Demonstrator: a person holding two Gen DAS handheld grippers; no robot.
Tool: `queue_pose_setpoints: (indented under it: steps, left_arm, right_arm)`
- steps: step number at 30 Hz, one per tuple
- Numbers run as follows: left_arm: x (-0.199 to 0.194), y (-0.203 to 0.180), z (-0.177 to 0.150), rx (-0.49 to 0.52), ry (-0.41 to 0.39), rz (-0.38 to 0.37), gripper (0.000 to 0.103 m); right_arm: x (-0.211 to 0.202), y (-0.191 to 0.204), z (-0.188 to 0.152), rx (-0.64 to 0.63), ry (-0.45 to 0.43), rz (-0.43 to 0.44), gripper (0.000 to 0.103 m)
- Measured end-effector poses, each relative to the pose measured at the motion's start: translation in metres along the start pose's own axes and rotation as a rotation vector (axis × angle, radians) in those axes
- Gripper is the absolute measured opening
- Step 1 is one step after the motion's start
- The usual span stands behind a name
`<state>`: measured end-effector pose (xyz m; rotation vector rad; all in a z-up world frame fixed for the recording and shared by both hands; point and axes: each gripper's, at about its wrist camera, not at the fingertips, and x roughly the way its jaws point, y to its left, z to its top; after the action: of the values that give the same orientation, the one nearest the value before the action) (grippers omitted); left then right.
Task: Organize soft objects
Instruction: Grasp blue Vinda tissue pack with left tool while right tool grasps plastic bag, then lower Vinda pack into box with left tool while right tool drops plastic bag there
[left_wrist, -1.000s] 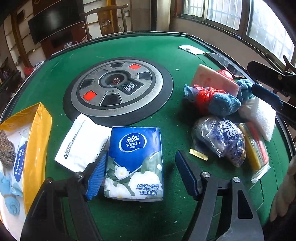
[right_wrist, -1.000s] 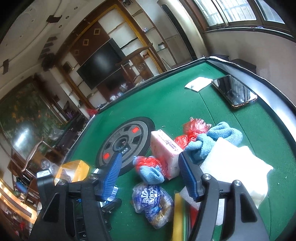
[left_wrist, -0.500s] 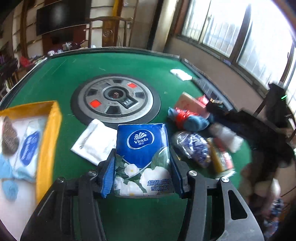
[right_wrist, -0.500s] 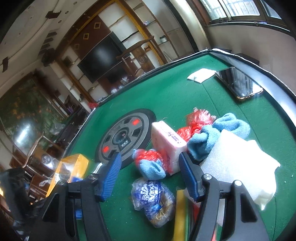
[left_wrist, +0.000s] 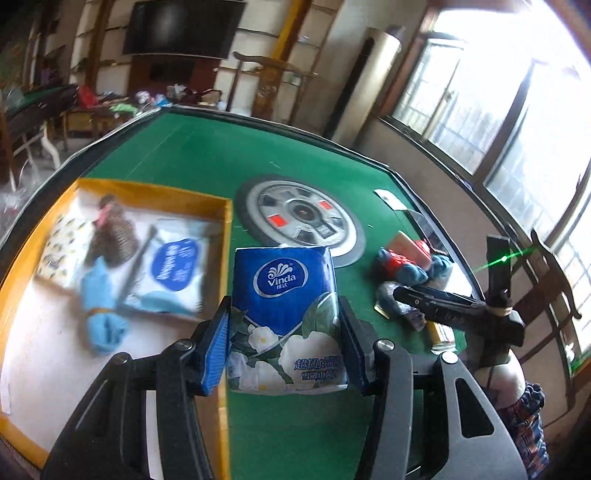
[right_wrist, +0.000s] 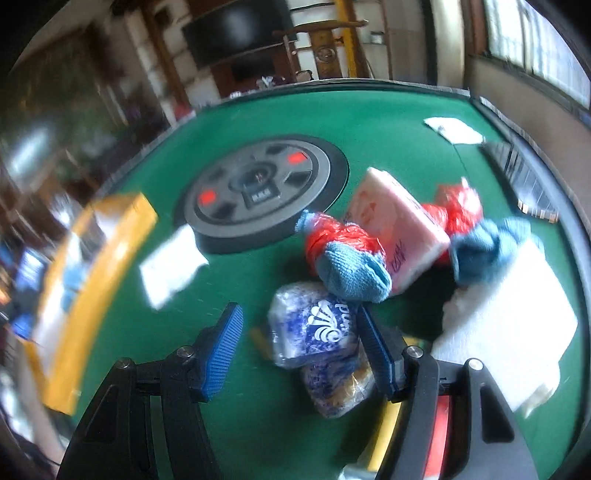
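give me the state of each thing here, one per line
left gripper: shut on the Vinda tissue pack
Vinda tissue pack: gripped, lifted beside the tray
right gripper: open, empty, over the pile
yellow tray: open, already holding several soft items
crumpled blue tissue pack: lying on the table between the open fingers
pink pack: tilted on the pile

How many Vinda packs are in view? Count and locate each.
2: a blue pack clamped in the left tongs; a crumpled pack lying between the open right tongs. The pile may hide more.
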<state>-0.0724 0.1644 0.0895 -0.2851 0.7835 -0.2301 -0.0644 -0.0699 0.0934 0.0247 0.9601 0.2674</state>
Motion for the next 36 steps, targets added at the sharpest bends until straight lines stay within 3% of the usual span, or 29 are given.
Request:
queue_pose_setpoints:
  steps: [5, 6, 8, 10, 16, 22, 27, 30, 33, 36]
  left_arm:
    - [-0.008, 0.027, -0.007, -0.043, -0.006, 0.012, 0.051]
    - [-0.010, 0.032, -0.009, -0.049, -0.011, 0.018, 0.051]
    - [-0.014, 0.043, -0.009, -0.065, -0.020, 0.027, 0.051]
    - [-0.016, 0.055, -0.009, -0.087, -0.025, 0.034, 0.051]
    - [-0.016, 0.091, -0.015, -0.153, -0.023, 0.079, 0.051]
    - [0.003, 0.128, -0.020, -0.229, 0.068, 0.150, 0.051]
    - [0.021, 0.138, -0.014, -0.245, 0.120, 0.210, 0.053]
    - [0.031, 0.143, -0.009, -0.272, 0.152, 0.198, 0.065]
    - [0.035, 0.145, -0.007, -0.271, 0.175, 0.170, 0.067]
    - [0.023, 0.154, -0.010, -0.352, 0.150, 0.099, 0.067]
  right_arm:
    - [0.017, 0.005, -0.005, -0.081, 0.085, -0.107, 0.058]
    - [0.014, 0.001, -0.008, -0.074, 0.079, -0.101, 0.052]
    - [0.006, -0.006, -0.008, -0.015, 0.071, -0.044, 0.038]
    - [-0.001, -0.012, -0.009, 0.039, 0.056, 0.028, 0.037]
    - [-0.029, 0.001, -0.015, 0.068, 0.002, 0.088, 0.036]
    - [-0.052, 0.033, -0.007, 0.041, -0.051, 0.178, 0.036]
    - [-0.044, 0.074, 0.002, 0.014, -0.014, 0.307, 0.036]
    - [-0.032, 0.106, 0.006, -0.015, 0.024, 0.371, 0.037]
    - [-0.019, 0.146, 0.007, -0.052, 0.069, 0.438, 0.037]
    - [-0.005, 0.184, 0.006, -0.081, 0.128, 0.513, 0.037]
